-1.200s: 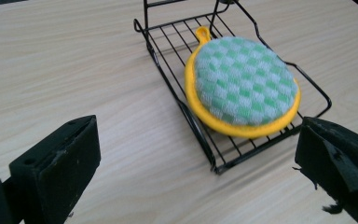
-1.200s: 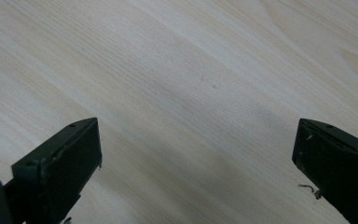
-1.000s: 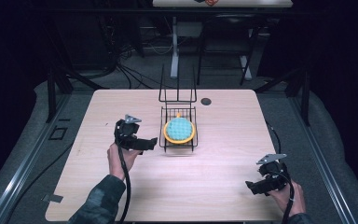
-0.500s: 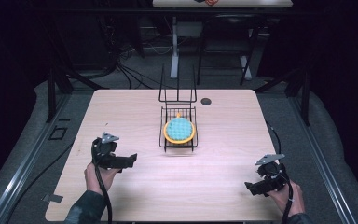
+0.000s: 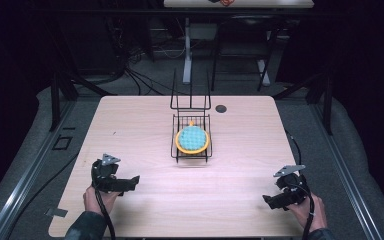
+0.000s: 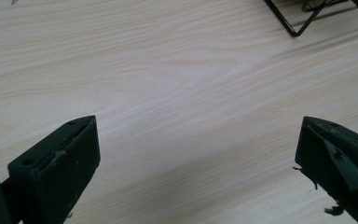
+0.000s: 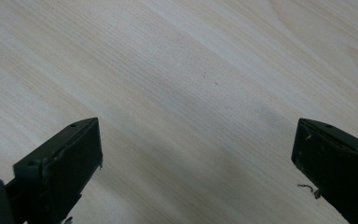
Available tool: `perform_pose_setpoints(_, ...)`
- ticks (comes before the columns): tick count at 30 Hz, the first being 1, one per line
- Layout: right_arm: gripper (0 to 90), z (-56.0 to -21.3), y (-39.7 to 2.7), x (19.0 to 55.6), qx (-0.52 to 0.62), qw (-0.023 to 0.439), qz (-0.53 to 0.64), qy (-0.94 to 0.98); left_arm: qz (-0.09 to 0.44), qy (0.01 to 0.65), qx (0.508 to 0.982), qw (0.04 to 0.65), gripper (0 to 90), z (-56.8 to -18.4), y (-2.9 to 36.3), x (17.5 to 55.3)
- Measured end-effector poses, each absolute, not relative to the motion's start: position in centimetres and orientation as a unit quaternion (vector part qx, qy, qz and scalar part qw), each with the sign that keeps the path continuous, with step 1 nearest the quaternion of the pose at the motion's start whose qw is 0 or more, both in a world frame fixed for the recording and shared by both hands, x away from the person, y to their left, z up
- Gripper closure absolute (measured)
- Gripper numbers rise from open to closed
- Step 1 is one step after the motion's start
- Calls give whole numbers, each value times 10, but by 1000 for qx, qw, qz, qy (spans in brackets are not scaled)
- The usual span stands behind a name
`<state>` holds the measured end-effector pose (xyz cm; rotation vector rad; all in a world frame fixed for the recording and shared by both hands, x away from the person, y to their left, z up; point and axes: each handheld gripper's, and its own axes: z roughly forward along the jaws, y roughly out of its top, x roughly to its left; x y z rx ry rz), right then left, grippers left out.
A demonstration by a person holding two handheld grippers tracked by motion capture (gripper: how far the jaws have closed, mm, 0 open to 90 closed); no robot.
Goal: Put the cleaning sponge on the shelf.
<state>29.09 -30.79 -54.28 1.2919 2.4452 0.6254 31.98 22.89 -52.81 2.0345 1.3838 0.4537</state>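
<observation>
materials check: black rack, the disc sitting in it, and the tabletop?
Rack: thin black wire, likely coated metal; bent rods show in the left gripper view too.
Disc: orange rim, teal dimpled centre, matte; probably plastic or silicone, too small to tell.
Tabletop: pale wood-grain, smooth low sheen; looks like laminate or veneer.

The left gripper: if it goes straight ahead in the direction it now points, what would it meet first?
Probably bare table. The left gripper is open, tilted toward the wood, with nothing between its jaws. The wire rack lies farther on, off to the right of its line, so it looks likely to be missed, though depth is unclear.
</observation>
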Motion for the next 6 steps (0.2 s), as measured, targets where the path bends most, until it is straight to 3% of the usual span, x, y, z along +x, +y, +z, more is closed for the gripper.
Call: perform_pose_setpoints(6,13,-543,-308,292,446,155,214,855,171,533,765,318,0,-529,234,322)
